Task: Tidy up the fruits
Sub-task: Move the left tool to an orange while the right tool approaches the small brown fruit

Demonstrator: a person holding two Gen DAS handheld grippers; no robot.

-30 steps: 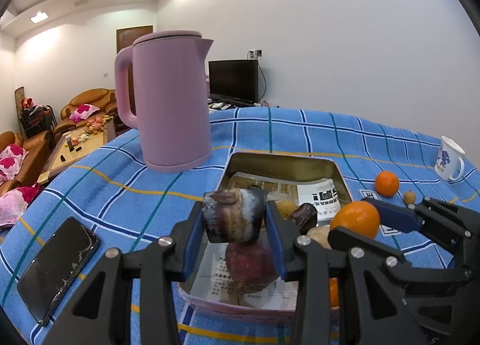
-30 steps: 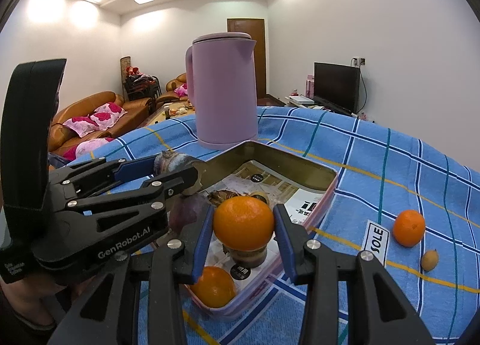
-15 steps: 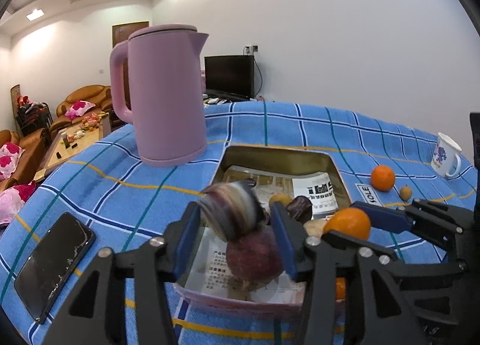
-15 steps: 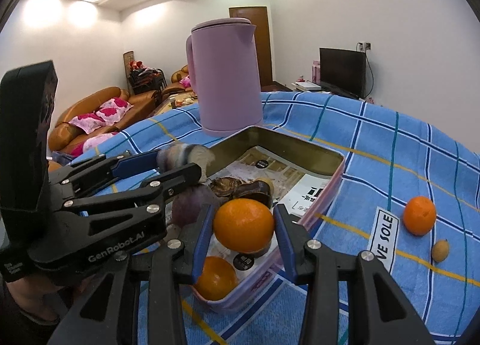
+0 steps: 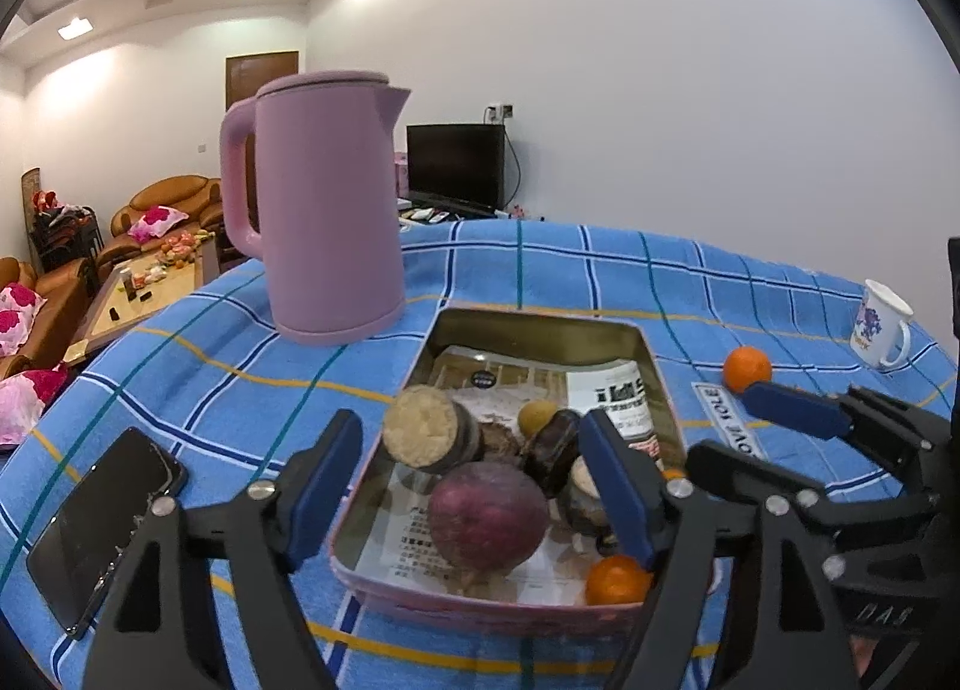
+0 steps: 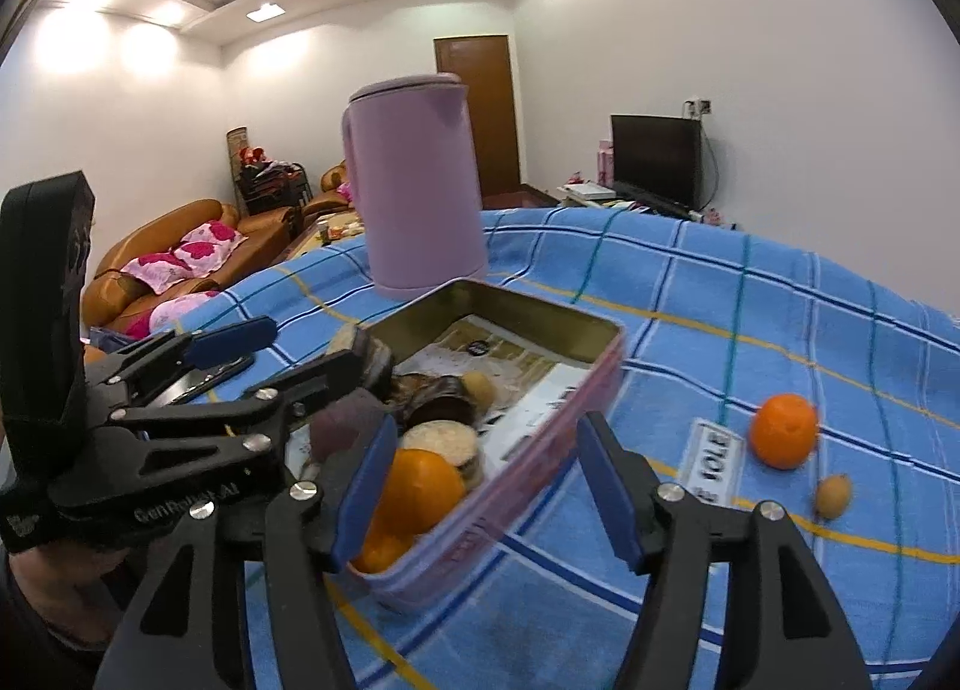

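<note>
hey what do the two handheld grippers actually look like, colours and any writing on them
Both are the same build: matte black plastic linkage arms joined by round silver screws, each ending in flat blue pads on the fingers. The left gripper carries white "GenRobot.AI" lettering along its side and a tall black block at its rear. The right gripper shows the same black frame and blue pads. No cables or sleeves are clearly visible.

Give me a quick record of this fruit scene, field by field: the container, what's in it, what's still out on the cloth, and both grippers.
container: metal tin, paper-lined, on blue checked cloth
in tin: purple round fruit, cut chunk, oranges
outside tin: one orange, small tan fruit
left gripper: jaws opening, nothing gripped
right gripper: jaws opening, nothing gripped
other: pink kettle, phone, mug
</note>
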